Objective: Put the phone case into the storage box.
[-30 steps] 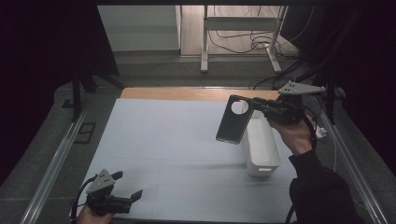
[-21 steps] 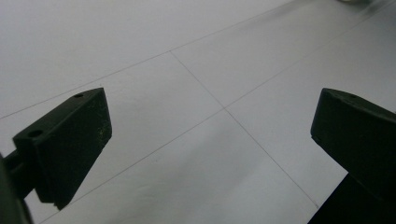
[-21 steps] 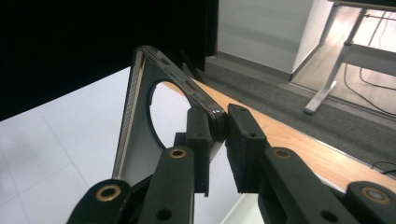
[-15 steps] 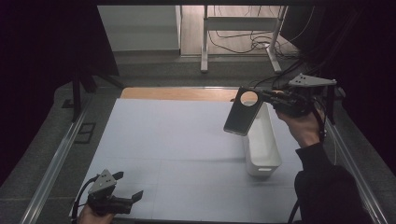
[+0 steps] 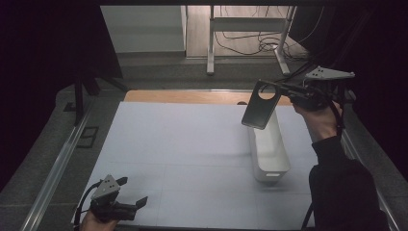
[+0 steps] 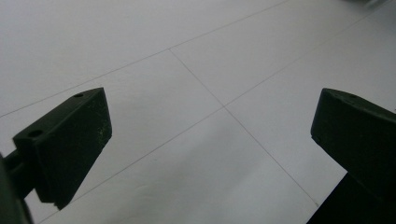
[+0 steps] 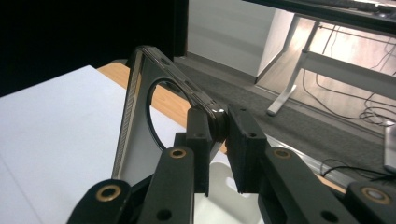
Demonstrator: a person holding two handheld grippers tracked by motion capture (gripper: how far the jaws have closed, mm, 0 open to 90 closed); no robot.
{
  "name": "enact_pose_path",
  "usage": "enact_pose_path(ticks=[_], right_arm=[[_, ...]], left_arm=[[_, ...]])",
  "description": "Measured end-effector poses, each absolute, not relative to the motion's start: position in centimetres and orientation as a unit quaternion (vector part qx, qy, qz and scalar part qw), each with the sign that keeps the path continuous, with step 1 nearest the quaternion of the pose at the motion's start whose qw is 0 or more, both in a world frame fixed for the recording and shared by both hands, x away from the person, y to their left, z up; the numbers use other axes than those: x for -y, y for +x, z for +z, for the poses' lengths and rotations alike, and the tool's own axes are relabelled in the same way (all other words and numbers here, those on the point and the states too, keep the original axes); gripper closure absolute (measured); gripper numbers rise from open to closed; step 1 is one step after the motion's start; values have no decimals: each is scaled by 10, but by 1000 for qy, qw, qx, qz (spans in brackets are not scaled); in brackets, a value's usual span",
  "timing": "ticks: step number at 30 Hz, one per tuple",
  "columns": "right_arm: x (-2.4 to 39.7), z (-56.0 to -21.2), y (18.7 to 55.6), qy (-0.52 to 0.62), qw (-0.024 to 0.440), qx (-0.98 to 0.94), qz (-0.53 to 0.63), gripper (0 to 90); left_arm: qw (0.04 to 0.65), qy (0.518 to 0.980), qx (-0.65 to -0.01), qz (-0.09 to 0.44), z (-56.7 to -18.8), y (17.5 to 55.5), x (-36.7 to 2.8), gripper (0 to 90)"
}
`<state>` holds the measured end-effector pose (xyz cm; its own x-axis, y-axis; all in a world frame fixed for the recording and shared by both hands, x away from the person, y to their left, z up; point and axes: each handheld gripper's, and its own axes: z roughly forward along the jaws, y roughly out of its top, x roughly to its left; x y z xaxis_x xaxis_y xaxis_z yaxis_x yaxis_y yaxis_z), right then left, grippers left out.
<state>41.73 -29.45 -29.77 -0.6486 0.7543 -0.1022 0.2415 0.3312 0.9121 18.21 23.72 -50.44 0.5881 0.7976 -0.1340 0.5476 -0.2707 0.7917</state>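
Phone case [image 5: 260,106] clamped in right gripper [image 5: 281,91] above white bin [image 5: 269,151]; left gripper [image 5: 131,192] spread wide over table [image 5: 183,144].

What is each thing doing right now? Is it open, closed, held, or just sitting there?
Phone case: held up in the air by one corner, hanging tilted above the bin, round camera hole uppermost.
White bin: upright on the table, open top, looks empty.
Right gripper: shut on the phone case's edge.
Left gripper: open, nothing between its jaws, low over the table.
Table: white sheet lying flat.
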Motion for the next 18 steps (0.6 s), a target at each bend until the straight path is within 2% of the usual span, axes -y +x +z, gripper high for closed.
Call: enact_pose_path(ticks=[18], right_arm=[[312, -300, 449, 330, 301, -773, 450, 790]], left_arm=[[422, 785, -430, 145, -505, 182, -237, 0]])
